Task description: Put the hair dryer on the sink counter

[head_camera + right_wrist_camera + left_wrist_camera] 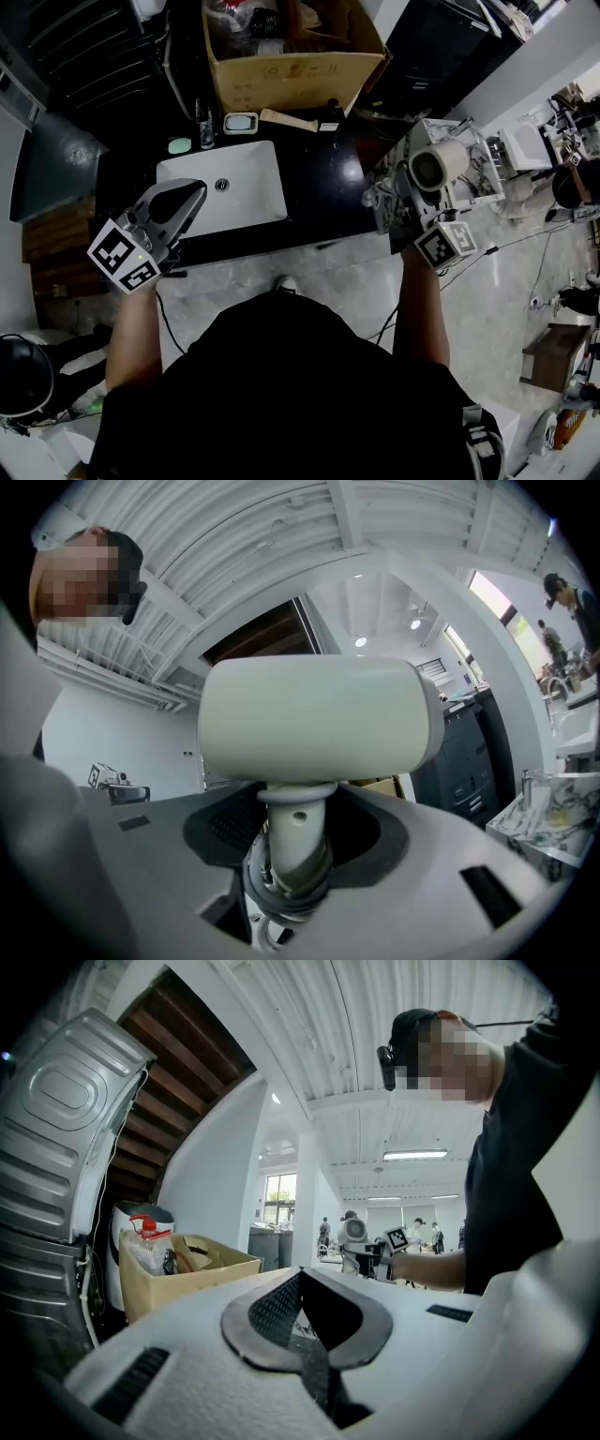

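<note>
Head view: left tongs (178, 208) hover over the near rim of the sink (253, 202); right tongs (412, 194) carry the hair dryer (437, 166) in the air, right of the black bench (328, 183).
Left gripper view: left tongs (302, 1283) together, nothing between them.
Right gripper view: right tongs (295, 855) clamped on the handle of the hair dryer (314, 719).
</note>
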The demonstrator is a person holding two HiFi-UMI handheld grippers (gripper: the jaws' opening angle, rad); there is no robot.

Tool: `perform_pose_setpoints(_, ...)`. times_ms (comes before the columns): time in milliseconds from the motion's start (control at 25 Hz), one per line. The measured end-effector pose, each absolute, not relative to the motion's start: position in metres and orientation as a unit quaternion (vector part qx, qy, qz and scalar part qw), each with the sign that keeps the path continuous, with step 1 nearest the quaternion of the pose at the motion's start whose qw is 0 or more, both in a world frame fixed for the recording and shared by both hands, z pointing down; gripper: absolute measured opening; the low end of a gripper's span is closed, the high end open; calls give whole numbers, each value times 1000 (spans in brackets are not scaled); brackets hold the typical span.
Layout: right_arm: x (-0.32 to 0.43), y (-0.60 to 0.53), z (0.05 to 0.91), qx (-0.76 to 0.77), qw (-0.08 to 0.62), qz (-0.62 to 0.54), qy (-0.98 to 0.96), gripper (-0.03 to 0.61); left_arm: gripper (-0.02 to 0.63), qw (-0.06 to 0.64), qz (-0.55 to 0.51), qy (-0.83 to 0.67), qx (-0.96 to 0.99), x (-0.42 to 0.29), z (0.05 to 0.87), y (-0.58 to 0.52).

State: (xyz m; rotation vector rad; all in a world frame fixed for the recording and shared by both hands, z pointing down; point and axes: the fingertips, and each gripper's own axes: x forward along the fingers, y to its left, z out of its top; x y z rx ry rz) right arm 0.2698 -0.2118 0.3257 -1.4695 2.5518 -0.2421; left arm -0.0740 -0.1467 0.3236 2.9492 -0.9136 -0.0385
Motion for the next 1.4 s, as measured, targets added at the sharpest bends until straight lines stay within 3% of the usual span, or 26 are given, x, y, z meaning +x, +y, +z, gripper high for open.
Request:
perform_pose_setpoints(680, 319, -274, 371, -476, 85, -130, 866, 193, 15, 32, 23, -304, 952, -8, 342, -189)
perform_pose_setpoints(1400, 291, -286, 359, -469, 75, -129, 871, 192, 15, 43, -2, -321, 946, -49, 341, -200)
